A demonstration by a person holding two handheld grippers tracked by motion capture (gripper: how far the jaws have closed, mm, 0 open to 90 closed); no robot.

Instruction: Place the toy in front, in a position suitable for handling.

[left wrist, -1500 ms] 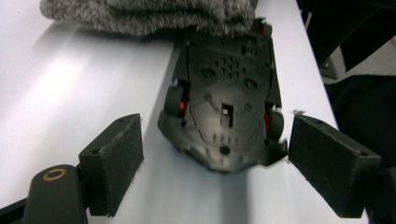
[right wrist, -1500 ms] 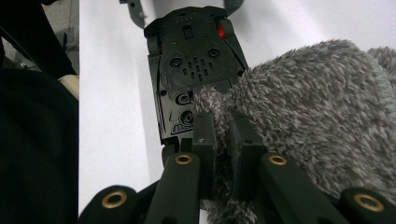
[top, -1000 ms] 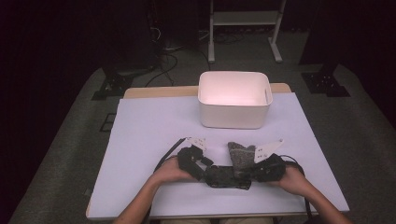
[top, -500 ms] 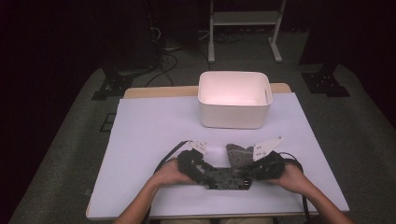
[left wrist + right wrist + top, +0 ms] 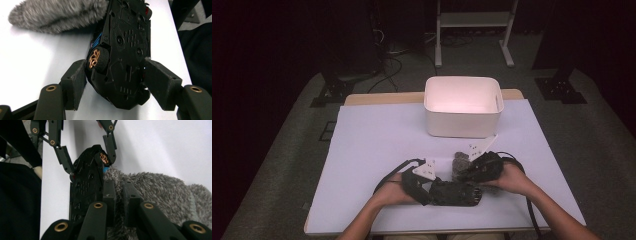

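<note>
Toy car [image 5: 122,57] lies on its side on the desk [image 5: 377,145], well in front of the white bin [image 5: 462,106], its underside facing the left gripper's camera. Left gripper [image 5: 424,187] — its jaws have just been closing — now clamps the car's body across its width, pads pressed on either flank by the gold-hubbed wheel [image 5: 96,58]. Right gripper [image 5: 469,172], just beside it and nearer the bin, has its jaws nearly together, pinching a fold of the grey fuzzy cloth [image 5: 160,192]. The cloth touches the car's far end. Likely reason for the split grip: one gripper steadies the car while the other works the cloth against it or pulls it clear — which one cannot be told.
</note>
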